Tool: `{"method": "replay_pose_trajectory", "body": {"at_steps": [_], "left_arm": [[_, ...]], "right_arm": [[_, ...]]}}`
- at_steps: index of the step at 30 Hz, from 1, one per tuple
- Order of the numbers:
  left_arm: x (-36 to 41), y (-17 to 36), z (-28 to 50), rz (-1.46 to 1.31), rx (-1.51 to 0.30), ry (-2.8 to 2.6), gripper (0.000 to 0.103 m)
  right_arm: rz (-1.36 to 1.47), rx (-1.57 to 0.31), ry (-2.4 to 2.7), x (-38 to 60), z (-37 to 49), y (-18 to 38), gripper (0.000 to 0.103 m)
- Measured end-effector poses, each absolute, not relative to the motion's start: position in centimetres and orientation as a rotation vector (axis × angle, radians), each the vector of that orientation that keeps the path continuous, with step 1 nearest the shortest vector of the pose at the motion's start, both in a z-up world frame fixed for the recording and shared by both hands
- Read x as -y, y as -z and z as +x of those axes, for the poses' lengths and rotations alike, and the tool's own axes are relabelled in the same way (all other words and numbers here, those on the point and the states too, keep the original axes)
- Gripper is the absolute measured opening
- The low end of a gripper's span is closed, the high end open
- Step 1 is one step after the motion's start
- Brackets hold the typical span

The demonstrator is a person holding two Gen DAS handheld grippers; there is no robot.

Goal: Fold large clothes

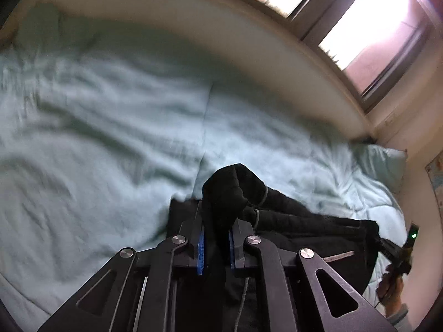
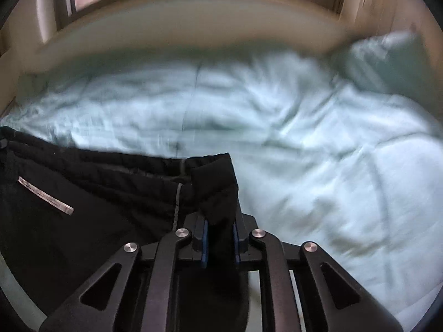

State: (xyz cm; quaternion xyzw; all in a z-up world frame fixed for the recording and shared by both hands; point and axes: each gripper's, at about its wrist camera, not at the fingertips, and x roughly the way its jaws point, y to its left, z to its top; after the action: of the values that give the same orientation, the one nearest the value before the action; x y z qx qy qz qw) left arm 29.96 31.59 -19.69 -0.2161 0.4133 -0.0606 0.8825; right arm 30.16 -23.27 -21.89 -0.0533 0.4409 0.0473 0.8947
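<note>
A large black garment [image 1: 290,221] with a waistband, a grey drawstring and a silver pocket strip is stretched between my two grippers above a bed. My left gripper [image 1: 217,238] is shut on a bunched end of its waistband. My right gripper [image 2: 220,232] is shut on the other waistband corner, and the garment [image 2: 83,199] hangs away to the left in that view. The right gripper with the hand holding it also shows in the left wrist view [image 1: 398,254] at the far right.
A bed with a pale green rumpled quilt [image 1: 110,127] lies below and ahead. A pillow [image 2: 387,61] sits at its right end. A cream ledge [image 1: 249,41] and a bright window [image 1: 373,22] run along the far side.
</note>
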Motion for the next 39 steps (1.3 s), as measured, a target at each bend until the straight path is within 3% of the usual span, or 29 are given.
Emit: {"method": "replay_pose_trajectory", "body": {"at_steps": [5,11,15,20,23,24,25,27,33,39], "left_arm": [[-31.0,17.1,34.3,-0.402,-0.802,0.054,0.013],[-30.8,28.2,40.0,-0.381,-1.061,-0.081,0.014],[-30.9,32.3,40.7,-0.393,-1.138,-0.085,0.022],[-33.8,31.7,40.6,-0.562,-1.186,0.033,0.026],[-36.8,29.7,38.7,-0.710,-1.147,0.099,0.043],[-37.4,28.5,37.6,-0.712,-1.117,0.106,0.049],[-37.6,27.3,36.7,-0.694,-1.090,0.115,0.049],[-37.7,25.0,34.8,-0.665,-1.048,0.131,0.049],[-27.9,21.4,26.1,-0.453,-0.972,0.208,0.051],[-18.4,27.8,22.3,-0.279,-1.068,0.159,0.051]], "right_arm": [[-0.103,-0.852,-0.021,22.5,35.5,19.2,0.014],[-0.162,-1.124,0.025,20.4,42.0,30.5,0.014],[-0.188,-1.184,0.038,19.8,42.3,34.2,0.017],[-0.129,-1.228,0.001,21.1,42.2,32.9,0.030],[0.002,-1.193,-0.046,23.0,40.8,29.5,0.034],[0.033,-1.167,-0.060,23.6,39.6,28.1,0.042],[0.054,-1.136,-0.072,23.9,38.1,26.3,0.050],[0.066,-1.093,-0.108,23.5,35.5,23.7,0.050],[0.112,-1.120,-0.278,16.9,27.0,22.1,0.050],[-0.061,-1.151,-0.278,8.7,24.3,27.5,0.050]]}}
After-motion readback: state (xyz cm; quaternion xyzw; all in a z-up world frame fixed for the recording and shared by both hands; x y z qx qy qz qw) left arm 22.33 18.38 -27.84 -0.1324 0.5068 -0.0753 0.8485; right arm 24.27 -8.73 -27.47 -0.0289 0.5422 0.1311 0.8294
